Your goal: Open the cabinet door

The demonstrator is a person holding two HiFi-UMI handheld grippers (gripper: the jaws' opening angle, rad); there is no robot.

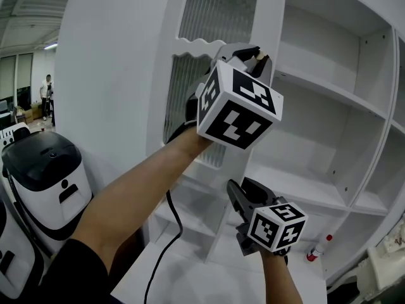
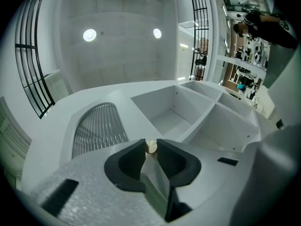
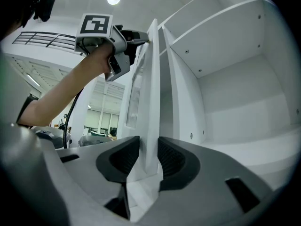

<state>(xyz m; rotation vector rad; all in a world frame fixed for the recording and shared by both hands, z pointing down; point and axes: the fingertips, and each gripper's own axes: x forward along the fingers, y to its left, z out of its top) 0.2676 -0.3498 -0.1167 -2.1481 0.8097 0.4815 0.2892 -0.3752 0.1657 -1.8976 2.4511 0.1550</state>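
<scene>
Our left claw (image 1: 256, 57) is clamped on the small brass knob (image 2: 151, 146); right claw (image 1: 235, 194) pinches the edge of the white ribbed-glass cabinet door (image 1: 218, 11), approx. half open. Next, we reckon: swing wider w/ both.

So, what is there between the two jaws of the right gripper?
The free edge of the cabinet door stands between the jaws of the right gripper, which look shut on it. The right gripper view shows this.

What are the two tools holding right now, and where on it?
Left tool pinches the cabinet door by its small round knob; right tool clamps the door's free edge lower down.
</scene>
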